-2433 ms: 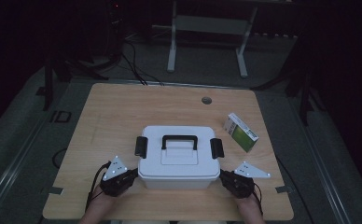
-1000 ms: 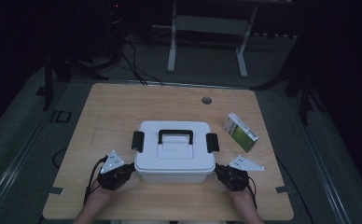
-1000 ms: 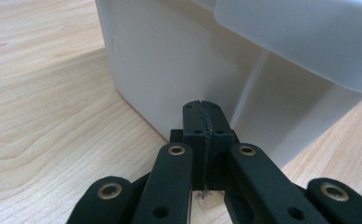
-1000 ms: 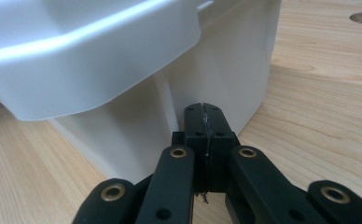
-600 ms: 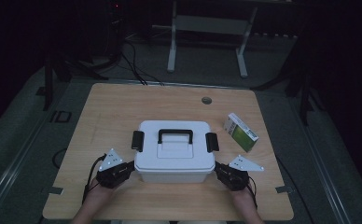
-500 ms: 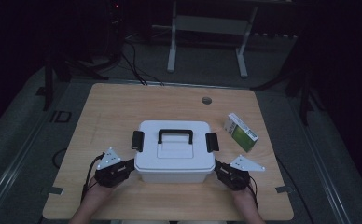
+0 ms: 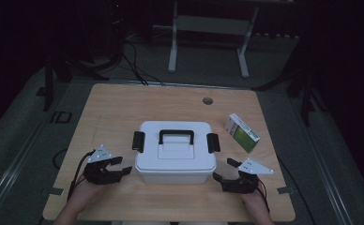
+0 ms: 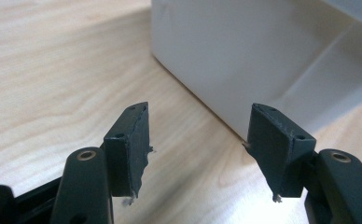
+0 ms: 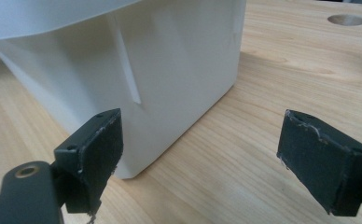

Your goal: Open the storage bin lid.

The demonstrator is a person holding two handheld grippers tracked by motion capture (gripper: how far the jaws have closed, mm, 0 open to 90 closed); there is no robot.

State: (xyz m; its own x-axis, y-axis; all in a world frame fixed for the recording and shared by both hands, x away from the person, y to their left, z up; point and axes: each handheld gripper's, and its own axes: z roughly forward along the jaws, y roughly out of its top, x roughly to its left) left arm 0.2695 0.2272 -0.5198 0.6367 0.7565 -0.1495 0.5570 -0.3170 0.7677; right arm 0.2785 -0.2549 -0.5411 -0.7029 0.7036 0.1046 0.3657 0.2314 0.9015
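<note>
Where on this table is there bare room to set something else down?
The far-left stretch of the table, beyond the white box, is bare wood. The far edge is free apart from the round hole. On the right, the green carton takes up room. The near edge is crowded: the left gripper and right gripper flank the box.

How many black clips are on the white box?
2. One black clip sits on the left side of the white box's lid, the other black clip on the right side. The front shows none; the back is hidden.
</note>
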